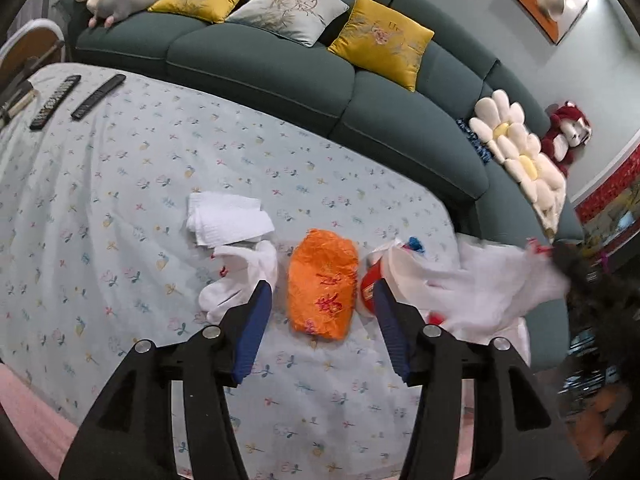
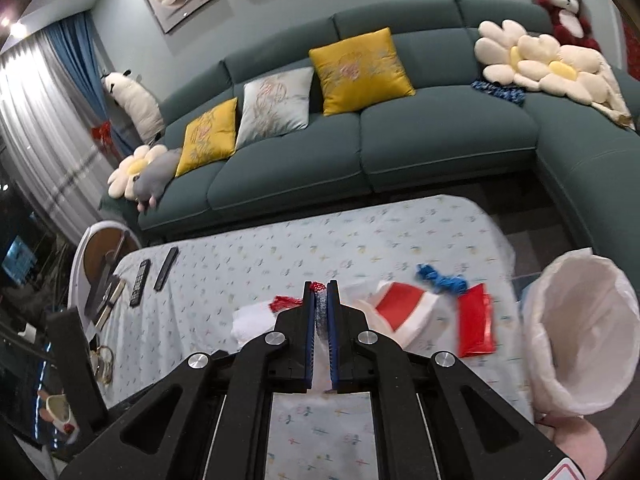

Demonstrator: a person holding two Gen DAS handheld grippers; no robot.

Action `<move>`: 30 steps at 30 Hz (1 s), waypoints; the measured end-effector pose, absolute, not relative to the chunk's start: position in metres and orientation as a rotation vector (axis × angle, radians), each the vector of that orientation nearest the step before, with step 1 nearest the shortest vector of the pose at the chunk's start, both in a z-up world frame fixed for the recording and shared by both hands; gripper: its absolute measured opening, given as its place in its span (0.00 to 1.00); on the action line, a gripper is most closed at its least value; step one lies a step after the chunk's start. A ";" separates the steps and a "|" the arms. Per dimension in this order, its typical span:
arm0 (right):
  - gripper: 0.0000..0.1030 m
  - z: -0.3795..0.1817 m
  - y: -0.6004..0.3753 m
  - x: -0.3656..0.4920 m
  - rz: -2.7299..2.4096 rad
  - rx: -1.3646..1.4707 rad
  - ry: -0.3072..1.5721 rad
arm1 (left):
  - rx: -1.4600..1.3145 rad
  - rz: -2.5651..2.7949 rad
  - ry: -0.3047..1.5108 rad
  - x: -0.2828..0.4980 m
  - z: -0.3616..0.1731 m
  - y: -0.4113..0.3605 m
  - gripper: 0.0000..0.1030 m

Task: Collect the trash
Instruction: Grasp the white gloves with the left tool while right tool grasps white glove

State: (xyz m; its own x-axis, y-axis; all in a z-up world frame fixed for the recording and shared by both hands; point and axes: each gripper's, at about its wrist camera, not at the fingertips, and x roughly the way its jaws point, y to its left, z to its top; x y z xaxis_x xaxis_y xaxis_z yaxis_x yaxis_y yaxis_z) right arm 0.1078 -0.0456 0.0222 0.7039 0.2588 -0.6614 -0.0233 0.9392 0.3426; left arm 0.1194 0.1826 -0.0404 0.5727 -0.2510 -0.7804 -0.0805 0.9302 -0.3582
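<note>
In the left wrist view my left gripper (image 1: 322,292) is open, its fingers on either side of a crumpled orange wrapper (image 1: 323,283) on the floral table (image 1: 120,184). White crumpled tissues (image 1: 228,220) lie to its left, a red-and-white wrapper (image 1: 370,286) to its right. A white plastic bag (image 1: 492,280) hangs at the right, blurred. In the right wrist view my right gripper (image 2: 320,285) is shut on a thin white plastic piece with a red tip (image 2: 319,312). A white-lined trash bin (image 2: 580,336) stands at the right.
On the table lie a red-and-white paper piece (image 2: 400,312), a red packet (image 2: 476,324), blue yarn (image 2: 440,280) and two remote controls (image 2: 154,274). A green sofa (image 2: 360,148) with cushions runs behind. A round side table (image 2: 100,256) stands left.
</note>
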 end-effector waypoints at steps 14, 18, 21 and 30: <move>0.05 -0.006 -0.081 0.092 0.082 0.377 0.834 | -0.409 0.055 1.182 0.165 -0.158 0.219 0.63; 0.05 -0.024 -0.075 0.097 0.073 0.372 0.879 | -0.417 0.044 1.210 0.179 -0.172 0.218 0.62; 0.05 -0.038 -0.069 0.102 0.070 0.362 0.916 | -0.407 0.016 1.213 0.186 -0.175 0.211 0.55; 0.05 -0.052 -0.056 0.106 0.081 0.348 0.955 | -0.367 -0.063 1.229 0.186 -0.175 0.197 0.12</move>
State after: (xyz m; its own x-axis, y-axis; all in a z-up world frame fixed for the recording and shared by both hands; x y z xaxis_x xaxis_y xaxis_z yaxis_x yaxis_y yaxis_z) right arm 0.1060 -0.0556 -0.0519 0.5795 0.2199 -0.7847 0.0848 0.9414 0.3264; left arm 0.1864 0.1974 -0.1746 0.3418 -0.2429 -0.9078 -0.1493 0.9397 -0.3077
